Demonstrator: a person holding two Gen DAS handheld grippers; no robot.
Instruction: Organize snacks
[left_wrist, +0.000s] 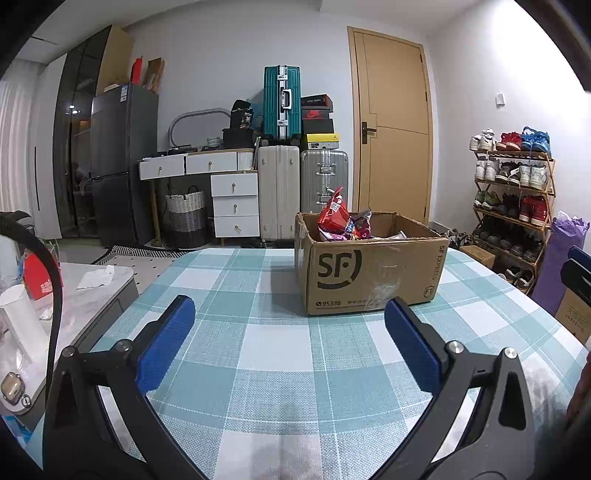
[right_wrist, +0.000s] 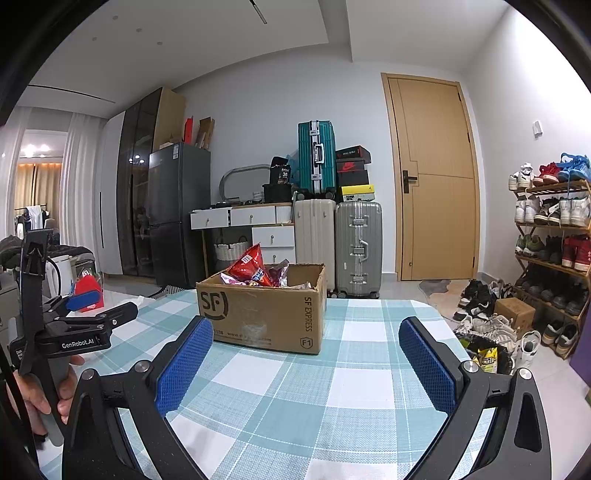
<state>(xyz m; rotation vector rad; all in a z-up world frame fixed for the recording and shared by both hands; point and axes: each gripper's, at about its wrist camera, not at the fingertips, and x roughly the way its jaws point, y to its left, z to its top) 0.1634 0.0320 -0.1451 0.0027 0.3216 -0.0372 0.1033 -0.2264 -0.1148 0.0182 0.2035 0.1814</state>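
A brown SF cardboard box (left_wrist: 369, 273) stands on the blue checked tablecloth (left_wrist: 266, 354), open at the top. A red snack bag (left_wrist: 334, 214) and other colourful packets stick out of it. My left gripper (left_wrist: 290, 325) is open and empty, low over the cloth, in front of the box and a little to its left. In the right wrist view the box (right_wrist: 266, 314) with the red bag (right_wrist: 249, 267) sits ahead. My right gripper (right_wrist: 304, 350) is open and empty, just short of the box. The left gripper (right_wrist: 79, 312) shows at the far left, held in a hand.
A grey side table (left_wrist: 85, 299) with a white cup and red carton stands to the left. Suitcases (left_wrist: 280, 195), drawers and a fridge line the back wall. A shoe rack (left_wrist: 517, 192) and shoes on the floor (right_wrist: 487, 321) lie right of the table.
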